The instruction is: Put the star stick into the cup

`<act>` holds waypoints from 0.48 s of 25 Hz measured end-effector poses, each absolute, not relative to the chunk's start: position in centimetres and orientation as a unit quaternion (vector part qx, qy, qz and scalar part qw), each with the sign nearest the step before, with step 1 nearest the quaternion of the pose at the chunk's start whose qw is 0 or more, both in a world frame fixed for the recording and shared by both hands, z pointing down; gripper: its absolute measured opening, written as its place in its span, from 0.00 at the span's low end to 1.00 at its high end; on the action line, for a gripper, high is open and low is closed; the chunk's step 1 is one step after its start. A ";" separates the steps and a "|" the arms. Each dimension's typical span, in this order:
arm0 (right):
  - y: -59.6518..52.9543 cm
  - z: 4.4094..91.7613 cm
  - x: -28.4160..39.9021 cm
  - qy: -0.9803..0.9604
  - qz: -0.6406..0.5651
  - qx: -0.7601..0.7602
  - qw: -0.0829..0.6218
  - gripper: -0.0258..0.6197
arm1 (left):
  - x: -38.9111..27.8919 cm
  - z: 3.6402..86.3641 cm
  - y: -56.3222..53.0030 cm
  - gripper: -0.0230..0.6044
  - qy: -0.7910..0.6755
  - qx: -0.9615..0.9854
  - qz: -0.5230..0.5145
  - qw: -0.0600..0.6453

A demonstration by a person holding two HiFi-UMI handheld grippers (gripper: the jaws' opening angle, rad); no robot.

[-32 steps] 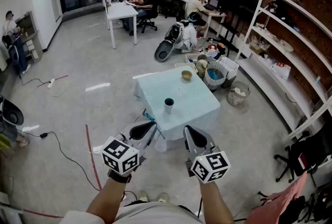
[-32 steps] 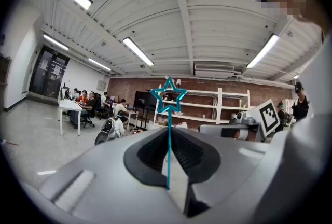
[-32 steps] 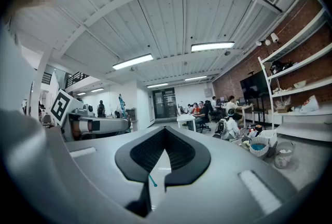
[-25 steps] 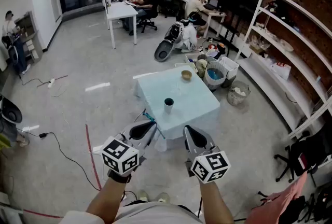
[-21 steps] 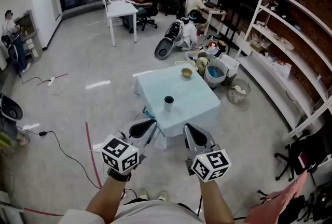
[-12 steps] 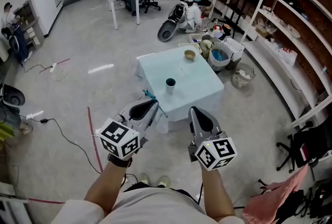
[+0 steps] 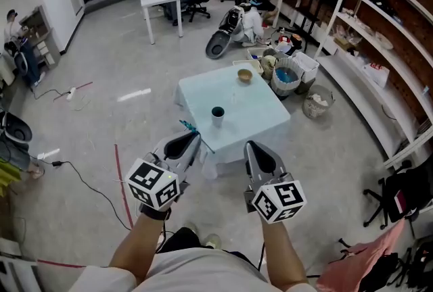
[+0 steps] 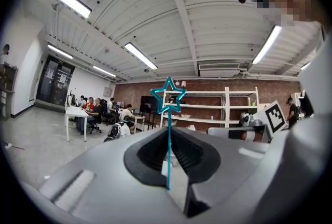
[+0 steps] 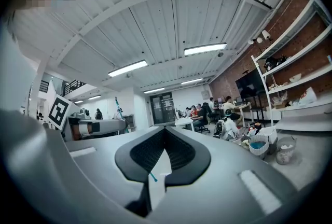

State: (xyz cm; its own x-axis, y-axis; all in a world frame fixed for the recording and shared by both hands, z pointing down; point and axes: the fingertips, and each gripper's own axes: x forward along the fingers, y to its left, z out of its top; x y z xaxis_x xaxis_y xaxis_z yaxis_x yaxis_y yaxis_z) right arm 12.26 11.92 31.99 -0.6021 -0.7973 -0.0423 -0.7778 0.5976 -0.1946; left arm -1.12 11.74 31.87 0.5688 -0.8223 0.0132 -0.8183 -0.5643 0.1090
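Observation:
A teal star stick [image 7: 187, 128] is clamped in my left gripper [image 7: 190, 138], down at the lower left of the head view. In the left gripper view the star stick [image 8: 168, 101] rises upright from between the shut jaws of that gripper [image 8: 168, 132]. A white cup [image 7: 217, 115] with a dark inside stands near the front edge of the pale blue table [image 7: 252, 111], some way beyond both grippers. My right gripper [image 7: 256, 147] is held beside the left one. Its jaws [image 9: 165, 133] are shut with nothing in them.
A small tan bowl [image 7: 245, 75] sits at the table's far side. Bins and baskets [image 7: 288, 76] crowd the floor at the table's right. White shelving [image 7: 379, 34] lines the brick wall. A cable [image 7: 84, 197] and a red tape line [image 7: 122, 189] cross the floor at the left.
The head view has tilted and shifted, so the table sits a little higher in the picture. Both grippers keep their pose, and the left one still holds the stick.

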 end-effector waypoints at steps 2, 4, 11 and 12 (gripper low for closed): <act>11.6 32.2 12.6 0.892 -0.079 -0.441 0.063 0.06 | -0.9 32.2 11.3 0.07 -0.466 0.883 -0.018 0.052; 11.2 32.3 12.7 0.892 -0.079 -0.440 0.064 0.06 | -0.9 32.3 10.7 0.07 -0.468 0.882 -0.018 0.052; 8.7 33.1 12.7 0.892 -0.084 -0.441 0.058 0.06 | -0.9 33.3 7.8 0.07 -0.469 0.881 -0.015 0.059; 8.2 33.3 12.6 0.892 -0.084 -0.441 0.057 0.06 | -1.0 33.6 7.2 0.07 -0.468 0.882 -0.015 0.060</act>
